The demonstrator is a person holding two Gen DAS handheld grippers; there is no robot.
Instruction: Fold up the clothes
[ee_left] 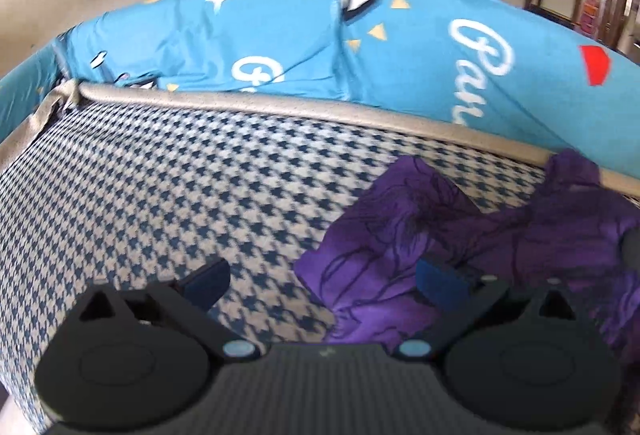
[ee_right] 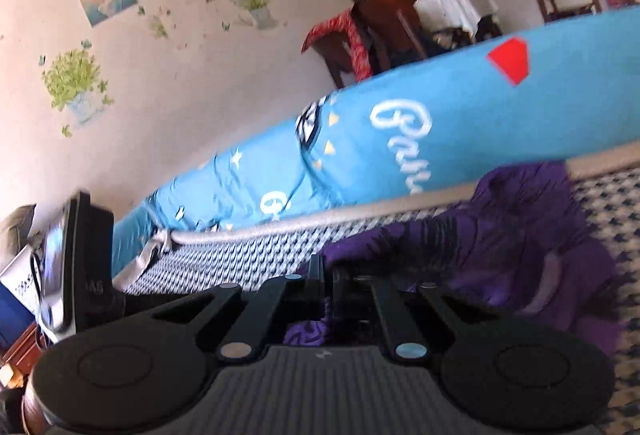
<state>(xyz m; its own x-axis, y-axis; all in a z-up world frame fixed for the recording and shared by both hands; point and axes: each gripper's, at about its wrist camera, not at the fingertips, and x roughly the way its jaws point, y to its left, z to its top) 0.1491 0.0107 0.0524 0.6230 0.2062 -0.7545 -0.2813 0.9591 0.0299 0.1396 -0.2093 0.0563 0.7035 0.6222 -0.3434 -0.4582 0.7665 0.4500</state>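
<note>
The right gripper (ee_right: 326, 275) is seen with its jaws drawn together, and a bit of purple cloth is pinched between them; more of that cloth shows just under the fingers in the right wrist view. The left gripper (ee_left: 320, 277) is held with its jaws wide apart and nothing is gripped: one finger hangs over the bare checked cover, the other over the near edge of the purple garment (ee_left: 460, 235), and whether that finger touches the cloth cannot be told. The garment is lying crumpled on the checked cushion (ee_left: 180, 175), toward its right side and close to the grey piped edge (ee_left: 280, 105), with part of it bunched up against that edge. Behind the piping a blue printed pillow (ee_left: 400, 47) is propped along the back. The step in hand is judged to be the first pick-up: one edge has been taken, but the garment is not yet spread or folded at all. For the next move, a second hold by the open left gripper on another edge or corner of the garment is called for, so that the cloth can be lifted and laid flat on the free stretch of cushion.
</note>
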